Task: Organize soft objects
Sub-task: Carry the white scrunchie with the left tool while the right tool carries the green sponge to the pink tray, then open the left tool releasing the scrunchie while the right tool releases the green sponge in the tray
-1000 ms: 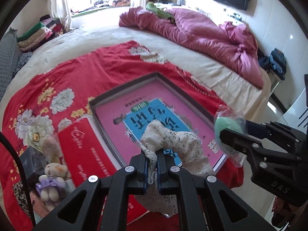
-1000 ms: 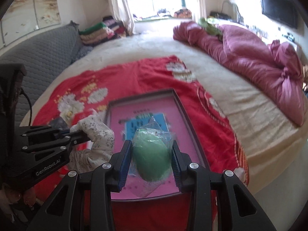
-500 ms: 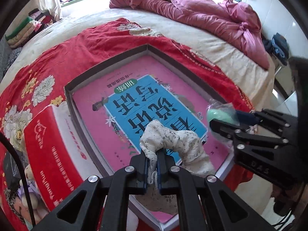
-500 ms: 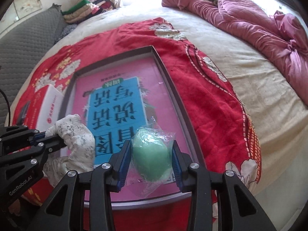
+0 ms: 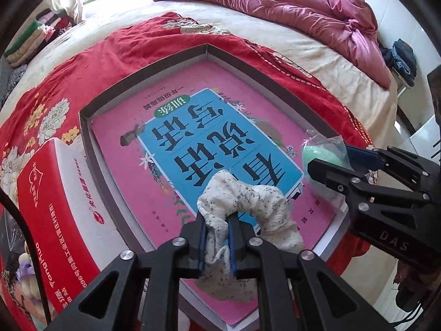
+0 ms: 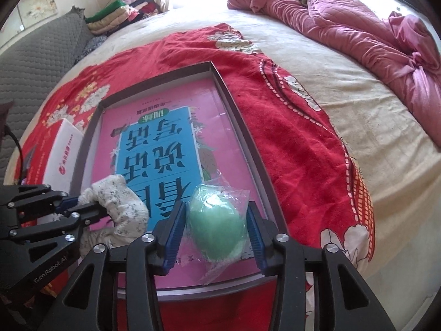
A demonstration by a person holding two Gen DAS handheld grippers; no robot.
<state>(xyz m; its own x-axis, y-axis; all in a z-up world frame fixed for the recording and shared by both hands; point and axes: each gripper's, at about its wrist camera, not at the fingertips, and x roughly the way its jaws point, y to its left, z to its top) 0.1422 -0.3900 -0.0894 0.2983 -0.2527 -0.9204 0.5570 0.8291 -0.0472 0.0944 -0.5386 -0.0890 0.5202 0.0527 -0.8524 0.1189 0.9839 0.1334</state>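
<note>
Scrunchie point(image 5: 242, 207), white and speckled, sits between the left tongs point(image 5: 217, 244), whose jaws are opening though the pads still touch the cloth. It hangs over the near end of the tray point(image 5: 154, 66) and its pink book point(image 5: 193, 143). Right tongs point(image 6: 216, 237) are opening too, a bagged green ball point(image 6: 217, 226) loose between them, resting on the book. 1 red box point(image 5: 55, 212) lies just left of the tray on the red blanket point(image 6: 297, 127); a pink quilt point(image 6: 358, 27) is heaped far back on the bed.

Bright daylight from blown-out far windows, fisheye bending, dark vignetted corners
</note>
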